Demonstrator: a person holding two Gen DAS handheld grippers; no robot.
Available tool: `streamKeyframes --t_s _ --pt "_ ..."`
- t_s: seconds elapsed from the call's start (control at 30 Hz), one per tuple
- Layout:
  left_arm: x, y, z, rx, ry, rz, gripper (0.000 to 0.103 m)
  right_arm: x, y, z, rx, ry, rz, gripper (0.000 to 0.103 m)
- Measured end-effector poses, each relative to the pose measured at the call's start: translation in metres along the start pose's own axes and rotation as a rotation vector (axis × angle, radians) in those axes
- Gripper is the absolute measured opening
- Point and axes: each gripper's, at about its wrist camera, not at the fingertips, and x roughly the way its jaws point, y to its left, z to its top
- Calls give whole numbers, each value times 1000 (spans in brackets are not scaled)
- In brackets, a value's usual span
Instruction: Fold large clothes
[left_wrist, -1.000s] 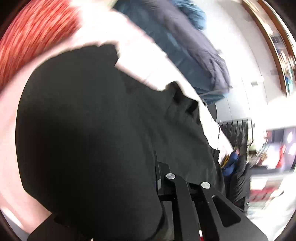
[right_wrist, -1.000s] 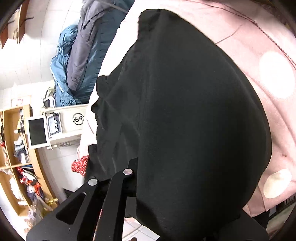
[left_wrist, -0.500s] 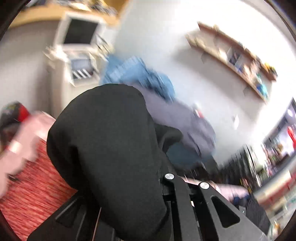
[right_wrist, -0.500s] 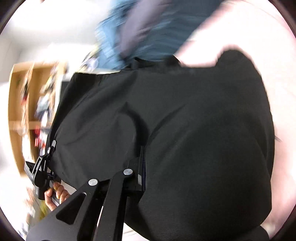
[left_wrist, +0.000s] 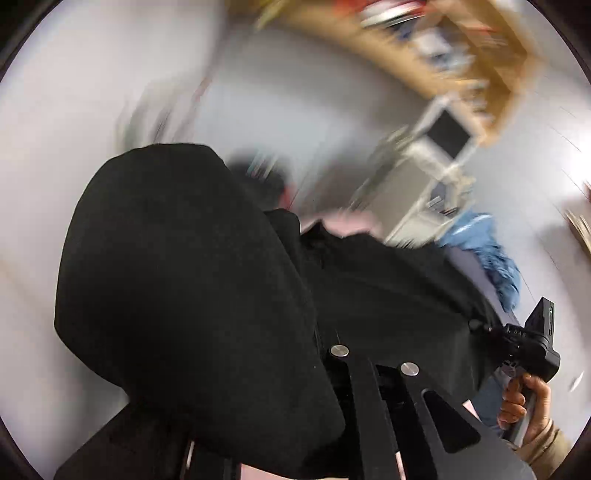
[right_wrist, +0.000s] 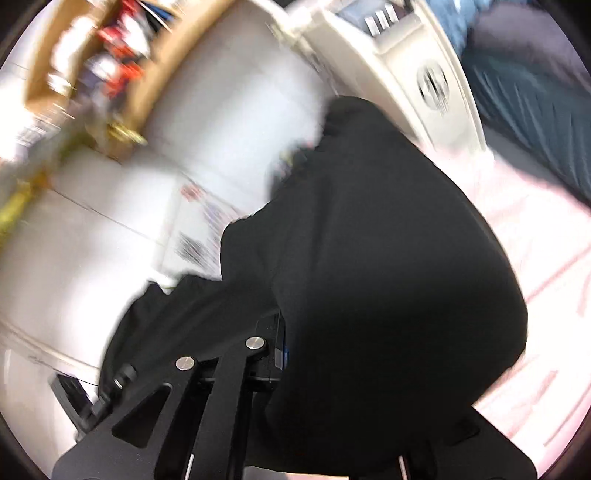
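A large black garment (left_wrist: 192, 280) hangs in the air, stretched between both grippers. My left gripper (left_wrist: 327, 345) is shut on one edge of it; the cloth drapes over and hides its left finger. In the left wrist view the cloth runs right to the other gripper (left_wrist: 532, 343), which a hand (left_wrist: 524, 398) holds. My right gripper (right_wrist: 277, 332) is shut on the opposite edge of the garment (right_wrist: 388, 277), with its right finger covered by cloth. The left gripper's body (right_wrist: 88, 391) shows at the lower left of the right wrist view.
A pink bed sheet (right_wrist: 535, 266) lies below at the right. Dark blue bedding (right_wrist: 535, 92) is piled behind it. A cream machine (right_wrist: 406, 74) with a screen (left_wrist: 448, 134) stands by the white wall. Wooden shelves (left_wrist: 461, 44) with several items hang above.
Both grippers have lifted the black garment off the pink bed and swung upward. The views now face the wall and shelves, and the cloth hangs between the grippers.
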Motion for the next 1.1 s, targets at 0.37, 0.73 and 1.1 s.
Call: streamKeyframes --t_s 0.37,0.73,1.1 --pt "30 62 -53 -275 86 -122 15 18 -73 -30 254 16 50 6" --pt "30 104 -87 -394 124 -132 27 29 -98 -38 392 58 -4 28" --pt "1 151 -103 -528 75 -97 50 -40 -132 -36 459 -141 -87 39"
